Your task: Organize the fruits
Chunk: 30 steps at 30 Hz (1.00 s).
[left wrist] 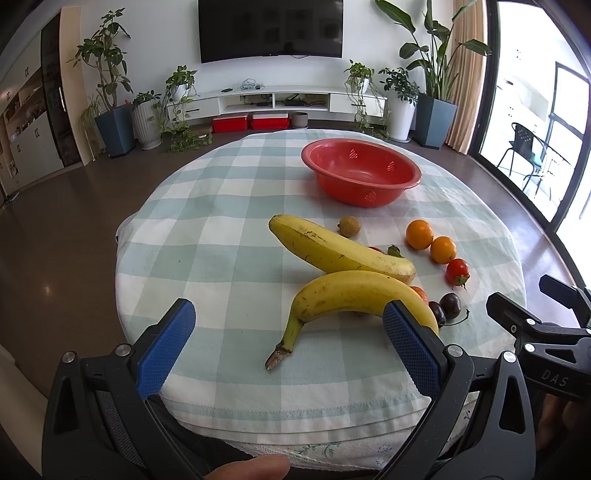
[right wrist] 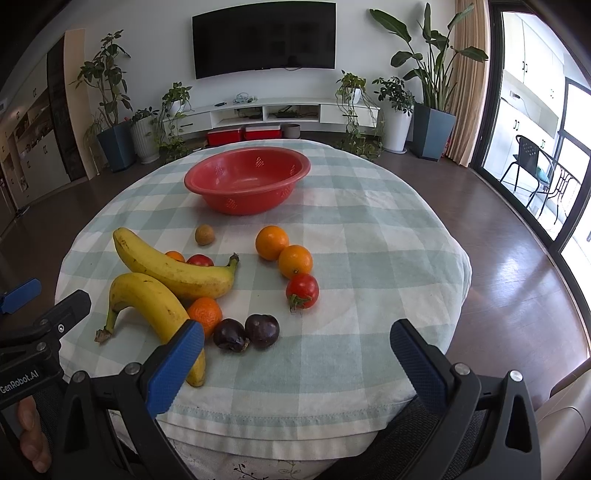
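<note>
A red bowl stands empty at the far side of the round table. Two bananas lie crossed in front of it, the near one by my left gripper, which is open and empty above the table's near edge. Two oranges, a red tomato, a tangerine, two dark plums and a small brown fruit lie around. My right gripper is open and empty near the plums.
The table wears a green-and-white checked cloth. Each gripper shows at the edge of the other's view. Beyond are a TV, a white cabinet, potted plants and a glass door at the right.
</note>
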Motion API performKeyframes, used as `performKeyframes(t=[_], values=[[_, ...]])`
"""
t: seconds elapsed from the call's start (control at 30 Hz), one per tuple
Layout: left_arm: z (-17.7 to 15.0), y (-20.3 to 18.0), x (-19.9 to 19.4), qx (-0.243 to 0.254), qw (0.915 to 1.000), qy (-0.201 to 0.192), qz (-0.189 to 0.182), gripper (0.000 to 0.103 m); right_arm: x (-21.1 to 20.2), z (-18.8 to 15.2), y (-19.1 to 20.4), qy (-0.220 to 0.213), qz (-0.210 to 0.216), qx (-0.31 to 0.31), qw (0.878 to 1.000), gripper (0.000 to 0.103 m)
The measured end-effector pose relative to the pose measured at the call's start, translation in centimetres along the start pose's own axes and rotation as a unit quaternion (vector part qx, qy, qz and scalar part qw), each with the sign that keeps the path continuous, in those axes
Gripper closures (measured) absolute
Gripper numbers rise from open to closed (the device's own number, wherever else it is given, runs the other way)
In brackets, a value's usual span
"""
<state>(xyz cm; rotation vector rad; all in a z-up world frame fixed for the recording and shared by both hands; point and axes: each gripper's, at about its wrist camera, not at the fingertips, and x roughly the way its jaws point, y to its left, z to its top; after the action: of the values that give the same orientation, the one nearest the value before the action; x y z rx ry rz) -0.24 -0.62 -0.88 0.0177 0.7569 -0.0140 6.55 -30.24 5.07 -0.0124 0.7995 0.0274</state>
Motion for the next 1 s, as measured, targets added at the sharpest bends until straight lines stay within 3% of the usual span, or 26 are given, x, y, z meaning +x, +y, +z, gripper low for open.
performKeyframes(t=[1.0], values=[[0.05, 0.10, 0.03, -0.002, 1.0000, 0.003, -0.002, 0.000, 0.08, -0.21, -0.03, 0.002, 0.000, 0.000, 1.000, 0.000]])
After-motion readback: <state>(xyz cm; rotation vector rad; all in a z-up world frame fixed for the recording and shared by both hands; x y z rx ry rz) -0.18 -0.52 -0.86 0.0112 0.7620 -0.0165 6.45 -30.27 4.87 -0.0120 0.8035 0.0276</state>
